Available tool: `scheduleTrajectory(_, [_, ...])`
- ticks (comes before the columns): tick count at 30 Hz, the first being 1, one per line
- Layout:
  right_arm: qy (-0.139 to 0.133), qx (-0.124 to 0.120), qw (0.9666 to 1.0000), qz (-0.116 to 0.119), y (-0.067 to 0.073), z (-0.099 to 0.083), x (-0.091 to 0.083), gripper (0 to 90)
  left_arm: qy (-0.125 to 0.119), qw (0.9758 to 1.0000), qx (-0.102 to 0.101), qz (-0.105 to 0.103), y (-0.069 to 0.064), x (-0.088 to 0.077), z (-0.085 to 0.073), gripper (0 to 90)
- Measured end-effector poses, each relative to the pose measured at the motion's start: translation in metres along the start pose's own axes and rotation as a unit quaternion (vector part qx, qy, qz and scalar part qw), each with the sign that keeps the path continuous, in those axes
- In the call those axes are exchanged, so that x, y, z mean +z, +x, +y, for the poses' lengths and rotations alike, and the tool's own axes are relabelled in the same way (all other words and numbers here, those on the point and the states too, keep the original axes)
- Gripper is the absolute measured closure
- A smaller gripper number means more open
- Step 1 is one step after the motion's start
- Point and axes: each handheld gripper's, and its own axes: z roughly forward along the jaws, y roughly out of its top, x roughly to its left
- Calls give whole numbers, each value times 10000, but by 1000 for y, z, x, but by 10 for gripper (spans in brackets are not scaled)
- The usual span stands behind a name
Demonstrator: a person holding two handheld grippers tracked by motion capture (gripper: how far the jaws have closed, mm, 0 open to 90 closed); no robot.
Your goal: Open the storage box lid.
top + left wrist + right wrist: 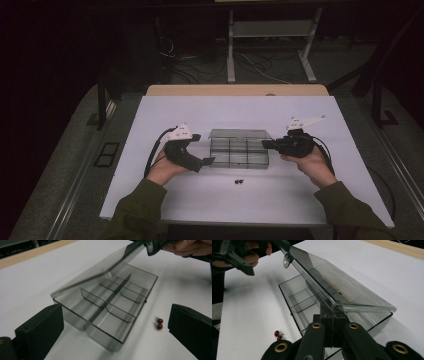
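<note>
A smoky clear compartment box (239, 152) sits mid-table on the white board. Its base (110, 312) has several divided cells, which look empty. The hinged lid (342, 287) is raised at a slant. My right gripper (333, 320) is shut on the lid's corner edge and holds it up; the high view shows this gripper (265, 144) at the box's right end. My left gripper (204, 149) stands open at the box's left end, with its jaws wide on either side of the box (116, 315) and not touching it. Two small red studs (238, 182) lie on the board in front of the box.
The white board (150, 195) covers the table, with a wooden edge (235, 90) at the back. Behind it on the dark floor are cables and a metal frame (270, 30). The red studs (159, 323) lie close to my left gripper's right jaw.
</note>
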Motion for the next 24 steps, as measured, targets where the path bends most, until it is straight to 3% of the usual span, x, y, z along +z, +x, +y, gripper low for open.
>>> scheduleTrajectory(6, [-21,51,10000,28,-4,0,-1,890,-86,9998,156,20,7,8,14,62])
scheduleTrajectory(9, [-38,57,10000,35,-4,0,-2,891,-268,9993,247,79,7,7,14,116])
scheduleTrajectory(11, [-12,24,10000,52,-2,0,-1,891,-217,9990,380,76,6,7,15,139])
scheduleTrajectory(17, [53,-25,9999,88,1,0,3,891,-291,9977,617,5,5,9,15,295])
scheduleTrajectory(20, [37,-22,10000,89,1,0,3,891,-339,9960,827,97,4,12,16,390])
scheduleTrajectory(24, [48,-21,9999,95,0,1,3,890,-400,9953,870,159,5,12,15,490])
